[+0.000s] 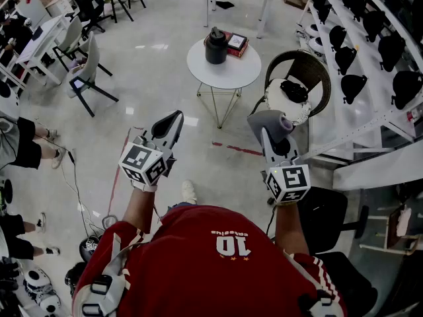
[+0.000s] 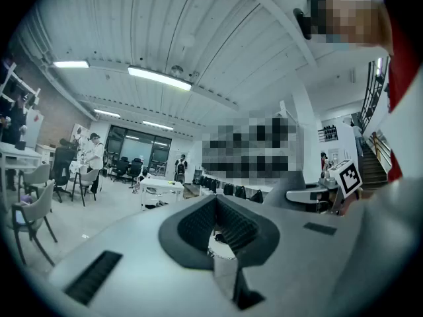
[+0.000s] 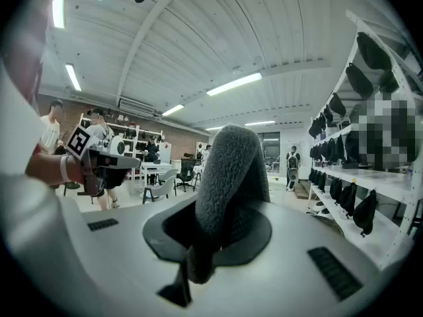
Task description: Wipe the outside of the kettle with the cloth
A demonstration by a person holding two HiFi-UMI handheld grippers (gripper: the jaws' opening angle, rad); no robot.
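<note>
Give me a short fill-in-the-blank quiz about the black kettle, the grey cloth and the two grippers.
1. The fuzzy grey cloth is clamped by the ___ gripper.
2. The black kettle stands on a round ___ table.
3. The left gripper holds ___.
Missing words: right; white; nothing.

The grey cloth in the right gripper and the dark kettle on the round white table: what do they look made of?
Grey cloth: soft fuzzy fabric, likely microfibre or fleece; its nap shows where the right gripper clamps it. Dark kettle: black, matte to faintly glossy, plastic or coated metal; too small to tell.
</note>
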